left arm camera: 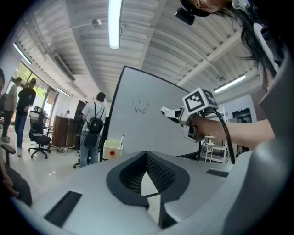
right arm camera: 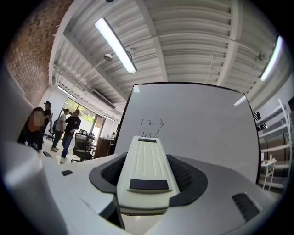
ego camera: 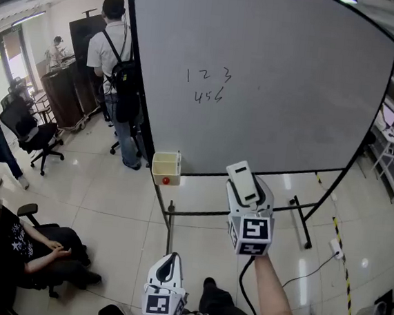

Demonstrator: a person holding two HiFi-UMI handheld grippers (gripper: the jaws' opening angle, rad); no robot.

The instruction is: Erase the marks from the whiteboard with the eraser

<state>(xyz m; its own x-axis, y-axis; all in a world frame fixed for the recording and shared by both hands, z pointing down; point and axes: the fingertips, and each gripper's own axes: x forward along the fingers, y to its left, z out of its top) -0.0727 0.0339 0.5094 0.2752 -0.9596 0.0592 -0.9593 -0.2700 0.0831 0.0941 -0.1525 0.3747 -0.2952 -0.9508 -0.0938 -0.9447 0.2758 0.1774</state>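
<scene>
Right gripper (ego camera: pixel 247 193) clamping eraser (right arm camera: pixel 146 160), apart from whiteboard (ego camera: pixel 294 80), marks (ego camera: pixel 207 85) near left edge

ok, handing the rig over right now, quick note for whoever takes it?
Left gripper: jaws together, nothing in them, held low, away from the whiteboard.
Right gripper: shut on the eraser, raised toward the board, not touching it.
Marks: "123" over "456", upper left of the board, all intact.
Done: eraser in hand. Left: bring it up to the marks and wipe them off.
</scene>
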